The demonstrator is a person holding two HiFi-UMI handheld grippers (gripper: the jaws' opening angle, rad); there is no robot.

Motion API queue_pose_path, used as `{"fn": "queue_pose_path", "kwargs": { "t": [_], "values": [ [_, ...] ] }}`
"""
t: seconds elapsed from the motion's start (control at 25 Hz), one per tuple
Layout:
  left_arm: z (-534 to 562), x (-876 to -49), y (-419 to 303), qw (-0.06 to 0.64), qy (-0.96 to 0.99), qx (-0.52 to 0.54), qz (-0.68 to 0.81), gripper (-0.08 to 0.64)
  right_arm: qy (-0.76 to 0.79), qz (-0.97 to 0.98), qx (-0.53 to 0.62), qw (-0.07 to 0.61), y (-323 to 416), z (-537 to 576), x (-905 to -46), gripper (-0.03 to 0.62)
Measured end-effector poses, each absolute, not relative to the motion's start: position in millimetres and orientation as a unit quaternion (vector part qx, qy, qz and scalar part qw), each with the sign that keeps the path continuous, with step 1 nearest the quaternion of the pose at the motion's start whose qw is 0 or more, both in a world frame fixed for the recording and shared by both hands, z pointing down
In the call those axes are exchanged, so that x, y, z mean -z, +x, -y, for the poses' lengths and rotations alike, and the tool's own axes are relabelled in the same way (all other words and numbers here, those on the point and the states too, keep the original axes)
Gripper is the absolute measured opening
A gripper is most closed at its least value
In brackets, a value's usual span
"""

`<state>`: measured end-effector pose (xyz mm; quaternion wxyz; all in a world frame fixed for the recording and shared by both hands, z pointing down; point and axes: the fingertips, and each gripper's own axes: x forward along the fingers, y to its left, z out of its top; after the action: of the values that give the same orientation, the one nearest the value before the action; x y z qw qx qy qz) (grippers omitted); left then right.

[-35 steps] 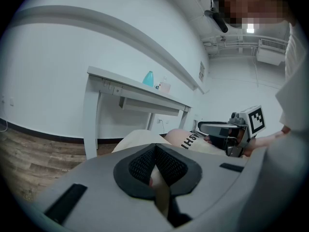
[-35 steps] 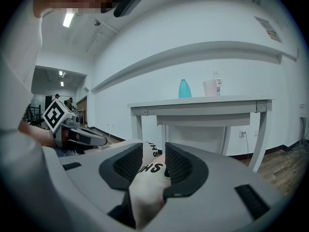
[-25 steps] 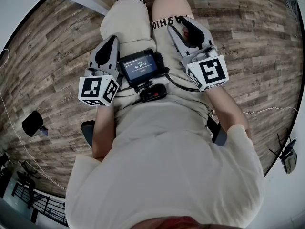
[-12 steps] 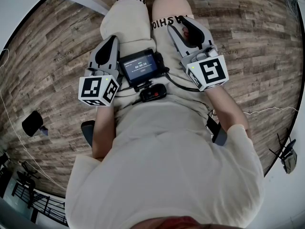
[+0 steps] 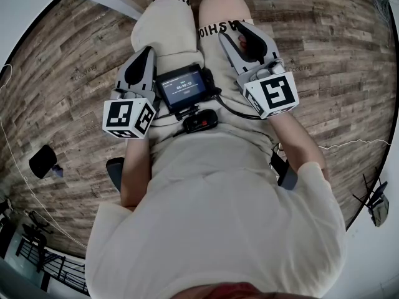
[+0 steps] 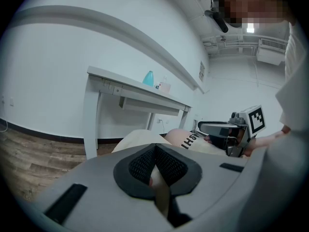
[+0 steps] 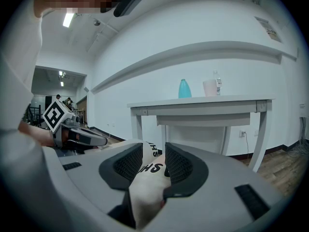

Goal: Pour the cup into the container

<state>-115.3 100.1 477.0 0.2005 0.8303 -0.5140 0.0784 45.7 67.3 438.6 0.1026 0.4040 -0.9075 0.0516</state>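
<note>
Nothing's moved: left tongs (image 6: 154, 150) pinched together, right tongs (image 7: 153, 153) slightly apart and empty, both on my lap (image 5: 181, 33); cup (image 7: 209, 87) sits on the far table (image 7: 231, 101), untouched

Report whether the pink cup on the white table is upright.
Upright: the pale pink cup stands on its base on the white table.

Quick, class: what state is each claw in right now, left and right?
Left grey claw: closed, holding nothing.
Right grey claw: open, jaws a little apart, holding nothing; only the person's leg shows through the gap.
</note>
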Motion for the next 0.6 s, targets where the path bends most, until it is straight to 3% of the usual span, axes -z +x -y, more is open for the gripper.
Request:
{"fn": "queue_pose_path", "kwargs": {
  "t": [0.6],
  "values": [
    [-99.5,-476.4,-115.5,0.201,0.83,-0.078,0.514,0.011,0.403,0.908,-0.049,0.101,45.2,-66.8,-437.5,0.138]
  ]
}}
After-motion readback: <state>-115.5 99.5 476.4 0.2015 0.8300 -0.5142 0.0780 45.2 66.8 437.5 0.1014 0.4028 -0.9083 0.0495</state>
